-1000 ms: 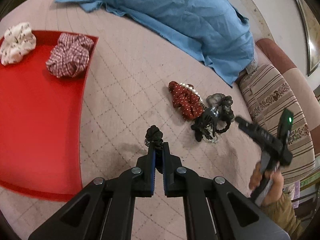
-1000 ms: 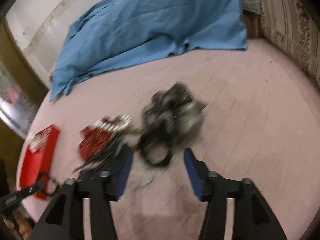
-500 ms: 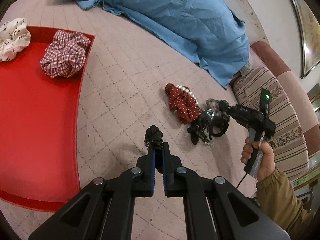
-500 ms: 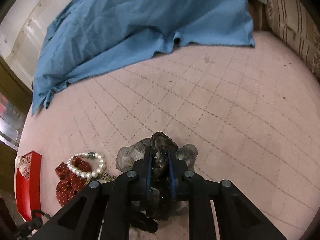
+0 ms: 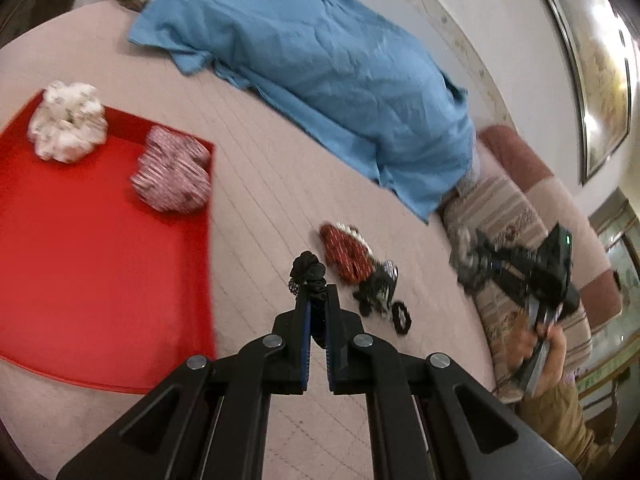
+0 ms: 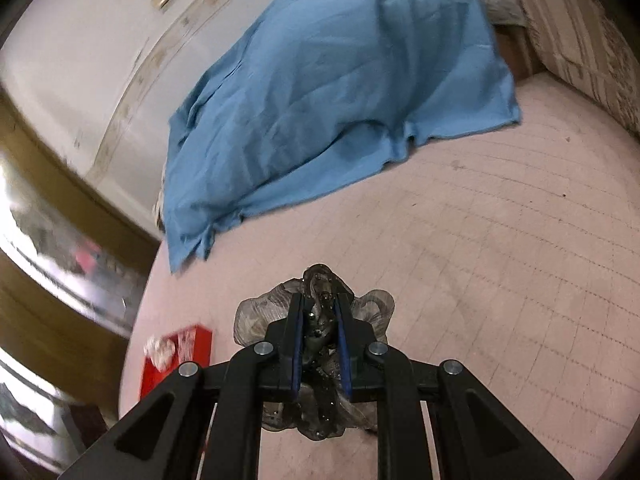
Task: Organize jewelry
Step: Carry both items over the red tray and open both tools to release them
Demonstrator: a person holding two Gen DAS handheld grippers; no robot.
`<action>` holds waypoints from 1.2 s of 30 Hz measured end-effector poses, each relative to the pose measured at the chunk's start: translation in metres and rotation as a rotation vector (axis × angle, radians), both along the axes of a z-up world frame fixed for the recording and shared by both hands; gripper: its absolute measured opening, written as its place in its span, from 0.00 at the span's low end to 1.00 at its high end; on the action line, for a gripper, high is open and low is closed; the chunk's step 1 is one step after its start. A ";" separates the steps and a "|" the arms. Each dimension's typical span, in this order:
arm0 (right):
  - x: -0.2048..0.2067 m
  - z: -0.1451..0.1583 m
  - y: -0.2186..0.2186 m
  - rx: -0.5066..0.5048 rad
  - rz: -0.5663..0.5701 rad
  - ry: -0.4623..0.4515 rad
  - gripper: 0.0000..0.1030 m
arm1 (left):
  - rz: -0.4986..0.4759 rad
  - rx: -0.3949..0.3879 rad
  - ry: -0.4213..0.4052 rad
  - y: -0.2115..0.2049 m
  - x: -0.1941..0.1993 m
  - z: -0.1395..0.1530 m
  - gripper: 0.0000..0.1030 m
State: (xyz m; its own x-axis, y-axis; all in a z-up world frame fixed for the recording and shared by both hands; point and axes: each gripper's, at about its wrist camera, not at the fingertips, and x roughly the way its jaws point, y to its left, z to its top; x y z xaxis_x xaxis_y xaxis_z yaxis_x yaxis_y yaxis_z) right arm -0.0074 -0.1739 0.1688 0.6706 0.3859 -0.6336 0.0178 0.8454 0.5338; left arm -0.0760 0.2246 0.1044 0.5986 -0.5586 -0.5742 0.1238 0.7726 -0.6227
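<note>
Left gripper [image 5: 316, 312] is clamped on a black scrunchie [image 5: 307, 270], held above the bed [image 5: 260, 184] just right of the red tray [image 5: 100, 280]. I'm staged there because the tray is the sorting spot: a white scrunchie [image 5: 66, 128] and a checked one [image 5: 172, 176] already sit at its far edge. Right gripper [image 6: 320, 320] is closed on a sheer grey scrunchie [image 6: 256, 316], lifted clear of the bed, likely heading for the tray too. Left on the bed: a red dotted scrunchie [image 5: 346, 256], a dark clip [image 5: 376, 292] and a small black hair tie [image 5: 401, 316]. Motion blur smears that pile, so the clip could be more than one item. Grey scrunchie's lower half hides behind my gripper.
</note>
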 end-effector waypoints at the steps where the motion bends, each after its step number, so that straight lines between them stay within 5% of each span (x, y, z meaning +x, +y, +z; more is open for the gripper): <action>1: -0.003 0.003 0.011 -0.014 0.025 -0.003 0.15 | 0.024 -0.003 -0.005 0.012 -0.001 0.005 0.05; 12: -0.002 0.005 0.178 -0.084 0.354 -0.002 0.15 | 0.258 0.098 0.101 0.125 0.016 -0.001 0.05; 21: 0.019 -0.027 0.322 -0.168 0.545 0.044 0.15 | 0.319 0.152 0.154 0.160 0.050 -0.023 0.05; 29: 0.057 -0.048 0.400 -0.290 0.575 0.031 0.16 | 0.368 0.195 0.184 0.181 0.048 -0.037 0.05; 36: 0.089 -0.078 0.416 -0.302 0.531 0.098 0.18 | 0.393 0.110 0.162 0.197 0.047 -0.039 0.05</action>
State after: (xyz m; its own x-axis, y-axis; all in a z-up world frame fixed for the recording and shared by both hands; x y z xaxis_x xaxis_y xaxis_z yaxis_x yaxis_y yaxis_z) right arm 0.0813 0.2425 0.0908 0.3691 0.4451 -0.8159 -0.4105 0.8657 0.2865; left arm -0.0293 0.4219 0.0659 0.6503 -0.2369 -0.7218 -0.2852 0.8045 -0.5210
